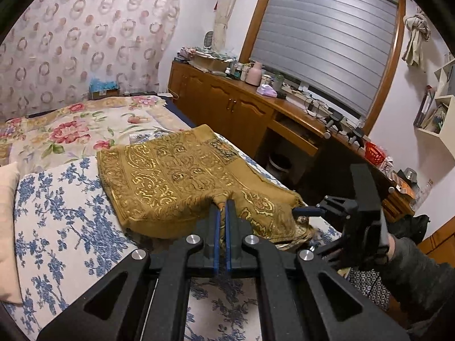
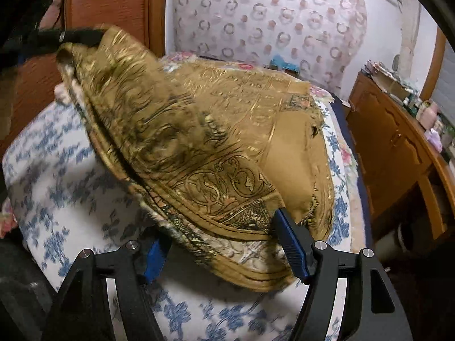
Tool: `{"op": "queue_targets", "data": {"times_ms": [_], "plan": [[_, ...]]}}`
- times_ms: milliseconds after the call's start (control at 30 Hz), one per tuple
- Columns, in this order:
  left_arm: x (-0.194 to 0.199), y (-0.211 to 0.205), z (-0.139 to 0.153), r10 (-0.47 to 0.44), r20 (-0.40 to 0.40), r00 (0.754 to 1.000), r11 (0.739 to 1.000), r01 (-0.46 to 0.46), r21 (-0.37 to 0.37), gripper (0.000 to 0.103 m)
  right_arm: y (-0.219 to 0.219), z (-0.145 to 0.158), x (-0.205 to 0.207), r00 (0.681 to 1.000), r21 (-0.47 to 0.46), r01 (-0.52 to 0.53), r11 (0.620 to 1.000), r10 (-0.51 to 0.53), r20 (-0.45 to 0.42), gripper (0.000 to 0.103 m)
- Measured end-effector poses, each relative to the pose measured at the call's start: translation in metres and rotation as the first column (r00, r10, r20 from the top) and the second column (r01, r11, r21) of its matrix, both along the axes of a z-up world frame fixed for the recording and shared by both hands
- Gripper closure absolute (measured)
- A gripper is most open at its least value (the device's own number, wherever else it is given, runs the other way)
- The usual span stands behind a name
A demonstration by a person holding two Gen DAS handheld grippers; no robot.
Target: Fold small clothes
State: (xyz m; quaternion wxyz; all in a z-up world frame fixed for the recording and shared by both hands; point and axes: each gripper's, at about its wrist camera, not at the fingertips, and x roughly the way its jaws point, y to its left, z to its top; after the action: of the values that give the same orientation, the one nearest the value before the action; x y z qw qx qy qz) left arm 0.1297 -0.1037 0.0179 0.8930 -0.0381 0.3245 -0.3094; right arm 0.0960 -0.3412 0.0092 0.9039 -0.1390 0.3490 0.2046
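- The left tongs point(image 1: 223, 203) are pressed together, pinching a raised fold at the near edge of the golden garment point(image 1: 182, 176); the cloth rises to a small peak where the blue pads meet.
- The right tongs point(image 2: 227, 236) stand spread wide, with the near corner of the garment lying between their blue pads; the right-hand pad touches the cloth edge, while the left-hand pad is partly hidden beneath the hem, so no pinch can be seen.
- The garment, ochre with gold scroll printing, lies on the bed point(image 1: 57, 227), on a blue-flowered white sheet; its far part rests flat and its near part is lifted.
- Only the left wrist view shows the right tongs from the side, low and just beside the garment's right corner, with a dark sleeve point(image 1: 412, 272) behind them.
- Only the right wrist view shows the left tongs from afar, at upper left, holding the cloth up so that it hangs in a slanting sheet toward the bed; that part is blurred.
- The left wrist view also takes in a wooden cabinet point(image 1: 227, 105) beside the bed, cluttered on top, and a window blind point(image 1: 327, 37) above it.
- The right wrist view shows a wooden headboard point(image 2: 113, 2) behind the raised cloth.
- Both tongs point slantwise down at the bed.
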Motion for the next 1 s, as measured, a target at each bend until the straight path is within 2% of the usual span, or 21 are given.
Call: {"op": "queue_targets", "data": {"times_ms": [33,100,133,167,200,433,633,833,1000], "plan": [[0.002,0.000,0.000,0.002,0.000,1.000,1.000,-0.002,0.001,0.100,-0.001,0.002,0.004,1.000,0.009,-0.001,1.000,0.001,0.005,0.041],[0.004,0.000,-0.001,0.005,0.006,1.000,1.000,-0.005,0.009,0.100,-0.002,0.008,0.011,1.000,0.027,-0.012,1.000,0.011,0.011,0.072],[0.005,-0.001,0.000,0.009,0.012,1.000,1.000,-0.010,0.015,0.100,-0.002,0.011,0.015,1.000,0.041,-0.026,0.999,0.025,0.015,0.080],[0.006,0.000,0.000,0.013,0.017,1.000,1.000,-0.013,0.017,0.100,0.000,0.016,0.017,0.999,0.049,-0.037,0.998,0.036,0.026,0.094],[0.009,0.000,0.001,0.019,0.022,1.000,1.000,-0.019,0.020,0.100,0.001,0.016,0.021,0.998,0.049,-0.043,0.998,0.041,0.039,0.096],[0.042,0.016,0.006,0.072,0.031,0.997,0.997,-0.073,0.025,0.100,0.010,0.043,0.047,0.991,0.043,-0.056,0.997,0.050,0.125,0.098],[0.094,0.030,0.001,0.120,0.024,0.993,0.992,-0.120,0.037,0.100,0.029,0.060,0.103,0.982,0.022,-0.085,0.996,0.080,0.171,0.098],[0.142,0.042,-0.017,0.159,-0.023,0.987,0.986,-0.158,0.052,0.100,0.055,0.048,0.163,0.979,-0.029,-0.124,0.992,0.127,0.160,0.098],[0.165,0.050,-0.036,0.184,-0.065,0.981,0.981,-0.179,0.074,0.098,0.066,0.030,0.218,0.985,-0.027,-0.145,0.989,0.147,0.088,0.098]]}}
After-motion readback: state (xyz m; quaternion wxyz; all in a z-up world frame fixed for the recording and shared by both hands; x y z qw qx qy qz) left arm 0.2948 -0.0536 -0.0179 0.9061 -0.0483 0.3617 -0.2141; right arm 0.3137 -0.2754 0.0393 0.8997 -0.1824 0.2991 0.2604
